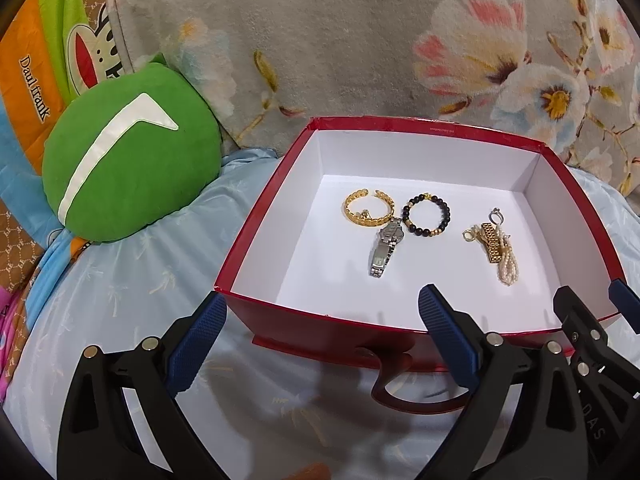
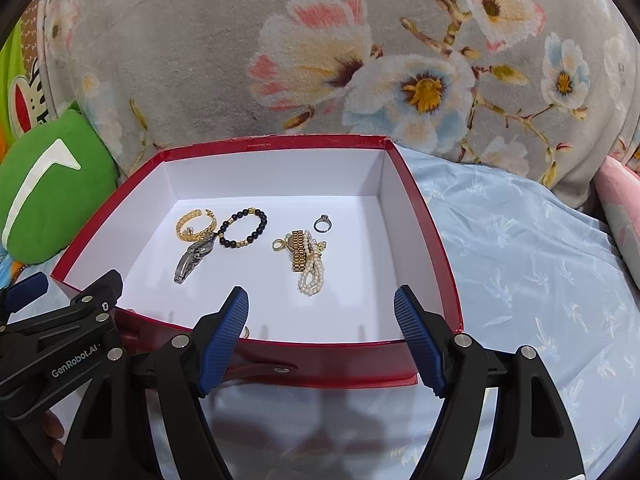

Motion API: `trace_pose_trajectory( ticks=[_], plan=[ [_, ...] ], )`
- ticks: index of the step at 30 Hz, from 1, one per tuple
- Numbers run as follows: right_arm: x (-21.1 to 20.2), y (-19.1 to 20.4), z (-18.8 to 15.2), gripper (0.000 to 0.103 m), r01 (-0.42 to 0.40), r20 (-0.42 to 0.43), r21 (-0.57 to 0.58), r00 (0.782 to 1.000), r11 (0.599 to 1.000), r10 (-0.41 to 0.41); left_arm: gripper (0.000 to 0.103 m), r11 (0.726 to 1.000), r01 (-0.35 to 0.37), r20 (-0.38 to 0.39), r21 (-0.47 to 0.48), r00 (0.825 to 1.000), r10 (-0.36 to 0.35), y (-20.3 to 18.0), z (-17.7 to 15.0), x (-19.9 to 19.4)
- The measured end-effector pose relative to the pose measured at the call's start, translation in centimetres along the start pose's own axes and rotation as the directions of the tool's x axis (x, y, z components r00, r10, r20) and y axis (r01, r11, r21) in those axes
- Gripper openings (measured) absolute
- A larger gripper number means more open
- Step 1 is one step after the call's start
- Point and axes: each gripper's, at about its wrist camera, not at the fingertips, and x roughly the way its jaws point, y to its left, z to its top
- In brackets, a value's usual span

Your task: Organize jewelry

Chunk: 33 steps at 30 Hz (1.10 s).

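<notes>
Hidden, cropped or unclear:

- Red box (image 1: 256, 240): near wall partly covered by blue gripper fingers (image 1: 448, 332) in both views; in the left wrist view its right corner sits behind the right gripper (image 1: 592, 312).
- Red strap (image 1: 404, 396) on the box front: runs behind a finger, end unseen.
- Small gold item (image 2: 246, 332) at the box's near wall: mostly behind a finger, possibly a ring.
- Silver watch (image 2: 192, 260): face too small to read.
- Pearl strand (image 2: 310, 280) and gold band (image 2: 297, 254): tangled, clasp unclear.
- Silver ring (image 1: 496, 216): half behind the gold band in the left view.
- Green cushion (image 2: 48, 188): cut by the right view's edge.
- Pink item (image 2: 620, 216): cropped at the frame edge, unidentifiable.
- Hand (image 2: 54, 436): only a sliver shows under the left gripper (image 2: 60, 312).
</notes>
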Motion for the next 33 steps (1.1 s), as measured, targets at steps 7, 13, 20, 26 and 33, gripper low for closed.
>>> trace_pose_trajectory(
  ticks=[7,13,20,26,33],
  plan=[
    [-0.02,-0.02,0.09,0.074,0.003,-0.022,0.0,1.0,1.0,-0.003,0.094,1.0,0.003,-0.028,0.007,1.0,-0.002,-0.09,0.18,0.13],
    [0.1,0.04,0.37,0.074,0.004,-0.039,-0.002,0.999,1.0,-0.004,0.095,1.0,0.001,-0.041,0.015,0.999,-0.001,-0.13,0.31,0.17],
    [0.11,0.04,0.36,0.074,0.004,-0.041,-0.001,0.999,1.0,-0.004,0.095,1.0,0.004,-0.053,0.015,0.999,-0.003,-0.11,0.42,0.26],
    [0.13,0.02,0.37,0.074,0.005,-0.041,-0.002,0.999,1.0,-0.005,0.095,1.0,0.005,-0.057,0.017,0.998,-0.004,-0.13,0.5,0.29],
    [0.11,0.01,0.32,0.074,0.004,-0.041,-0.002,0.999,1.0,-0.004,0.095,1.0,-0.009,-0.051,0.02,0.999,0.01,-0.28,0.42,0.16]
  ],
)
